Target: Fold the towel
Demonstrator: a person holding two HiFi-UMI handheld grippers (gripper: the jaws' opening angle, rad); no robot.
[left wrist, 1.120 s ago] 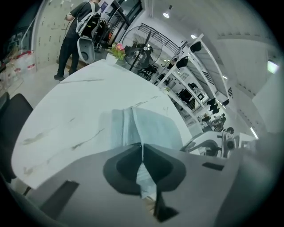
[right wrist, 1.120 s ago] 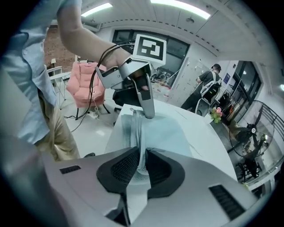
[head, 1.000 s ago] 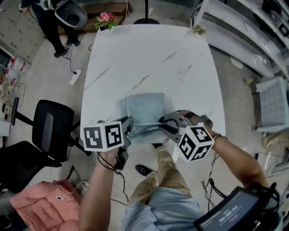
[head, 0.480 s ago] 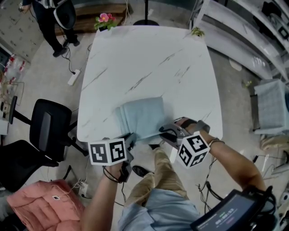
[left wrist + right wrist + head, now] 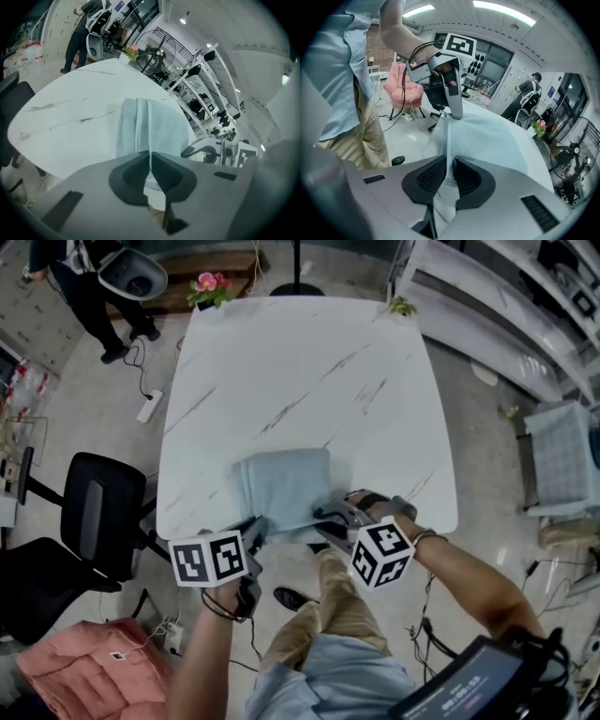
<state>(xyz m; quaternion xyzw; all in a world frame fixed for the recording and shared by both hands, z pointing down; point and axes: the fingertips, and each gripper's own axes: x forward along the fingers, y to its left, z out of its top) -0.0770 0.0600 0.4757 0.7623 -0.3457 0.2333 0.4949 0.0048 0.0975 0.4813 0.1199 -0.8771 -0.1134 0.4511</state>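
The towel, pale blue, lies at the 6 o'clock edge of the tabletop, right in front of the person. Its near hem sits at the rim or just past it. It is already a compact rectangle rather than a spread sheet, with stacked layers showing along its 9 o'clock side, so I judge at least one fold to be done.

Both near corners are pinched. The left claw is closed on the corner at about 7 o'clock. Its own view shows the pads meeting, with pale cloth under them. The right claw is clamped on the corner at about 5 o'clock, with a thin strip of terry standing upright between its ribbed pads. The hem runs taut and straight from one claw to the other.

What is left, as I read it, is the next fold. That hem would be lifted and carried toward 12 o'clock over the far half, then let go and squared. Nothing here shows that lift begun, since the body of the towel lies flat on the marble.

Beyond it the tabletop carries only pink flowers at its 11 o'clock corner and a small sprig at 1 o'clock. A black chair stands off at 8 o'clock and a pink armchair nearer 7.
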